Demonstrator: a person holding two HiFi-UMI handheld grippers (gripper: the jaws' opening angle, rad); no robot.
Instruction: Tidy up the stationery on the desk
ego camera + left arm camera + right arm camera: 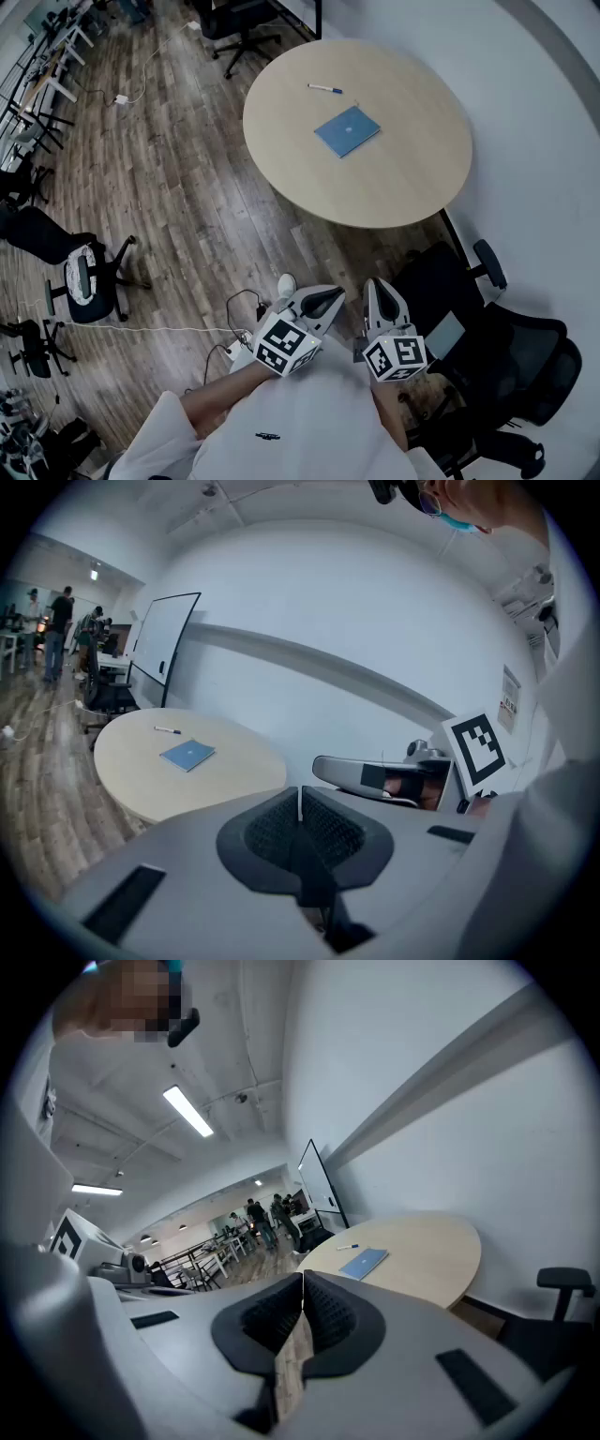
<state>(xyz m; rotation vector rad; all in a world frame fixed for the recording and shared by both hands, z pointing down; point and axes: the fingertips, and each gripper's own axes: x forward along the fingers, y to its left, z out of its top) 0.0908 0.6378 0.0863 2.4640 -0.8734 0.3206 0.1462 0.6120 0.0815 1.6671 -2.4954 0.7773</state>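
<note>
A blue notebook (347, 130) lies near the middle of the round wooden table (412, 178). Beyond it, towards the far edge, lies a white marker with a blue cap (325, 89). Both grippers are held close to my body, well short of the table. My left gripper (330, 298) is shut with nothing in it, and my right gripper (377, 289) is shut and empty too. The notebook (187, 755) and marker (168, 730) show far off in the left gripper view, and again, notebook (363, 1262) and marker (348, 1247), in the right gripper view.
A black office chair (497, 347) stands at the table's near right, beside my right gripper. More chairs (80, 267) stand on the wood floor to the left, with a cable (141, 328) running across it. A whiteboard (159, 639) leans against the wall; people (58, 621) stand far off.
</note>
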